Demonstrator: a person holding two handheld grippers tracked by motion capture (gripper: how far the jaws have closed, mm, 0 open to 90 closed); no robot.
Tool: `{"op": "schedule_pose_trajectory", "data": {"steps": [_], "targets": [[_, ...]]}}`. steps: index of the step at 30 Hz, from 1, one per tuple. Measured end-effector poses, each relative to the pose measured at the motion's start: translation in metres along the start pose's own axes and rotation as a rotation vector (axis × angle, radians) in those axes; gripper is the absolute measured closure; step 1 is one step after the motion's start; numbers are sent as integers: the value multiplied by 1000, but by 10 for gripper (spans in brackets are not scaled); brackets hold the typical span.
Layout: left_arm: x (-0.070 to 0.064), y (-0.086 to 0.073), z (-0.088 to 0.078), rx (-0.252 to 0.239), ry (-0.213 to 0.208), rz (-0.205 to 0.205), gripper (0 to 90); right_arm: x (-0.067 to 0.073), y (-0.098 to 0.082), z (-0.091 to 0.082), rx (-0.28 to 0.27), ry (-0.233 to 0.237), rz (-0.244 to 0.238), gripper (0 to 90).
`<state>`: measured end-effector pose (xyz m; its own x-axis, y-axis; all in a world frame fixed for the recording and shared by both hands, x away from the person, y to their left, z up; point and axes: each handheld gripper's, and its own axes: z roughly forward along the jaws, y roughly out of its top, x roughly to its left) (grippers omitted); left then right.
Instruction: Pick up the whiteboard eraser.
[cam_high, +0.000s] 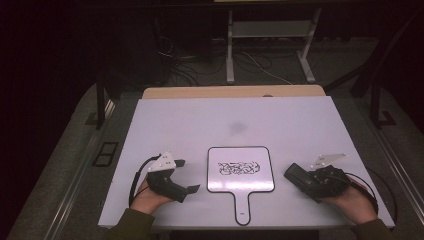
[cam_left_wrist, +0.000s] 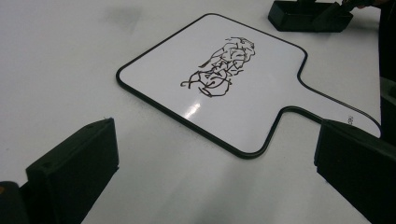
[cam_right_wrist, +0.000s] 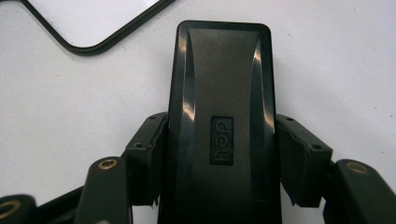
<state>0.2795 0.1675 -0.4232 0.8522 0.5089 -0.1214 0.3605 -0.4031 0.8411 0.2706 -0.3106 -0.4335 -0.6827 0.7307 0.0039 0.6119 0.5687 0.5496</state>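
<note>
The right gripper (cam_right_wrist: 219, 163) is pinching the black eraser (cam_right_wrist: 219, 93) beside the scribbled whiteboard (cam_high: 241, 170), while the left gripper's (cam_high: 186, 175) fingers are resting spread.

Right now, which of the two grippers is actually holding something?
The right gripper: its jaws clamp a black eraser. The left gripper stands open beside the scribbled whiteboard.

room: dark | floor (cam_high: 70, 165): grey — cables (cam_high: 250, 62) | white table (cam_high: 200, 120) — metal stand (cam_high: 270, 30) behind
</note>
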Motion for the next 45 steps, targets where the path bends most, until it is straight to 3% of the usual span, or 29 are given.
{"op": "schedule_pose_trajectory", "data": {"steps": [21, 45], "targets": [[1, -1, 0, 3, -9, 3, 0, -10, 6, -4, 16, 88, 16, 386], [0, -1, 1, 0, -13, -4, 0, -10, 16, -14, -36, 99, 0, 386]]}}
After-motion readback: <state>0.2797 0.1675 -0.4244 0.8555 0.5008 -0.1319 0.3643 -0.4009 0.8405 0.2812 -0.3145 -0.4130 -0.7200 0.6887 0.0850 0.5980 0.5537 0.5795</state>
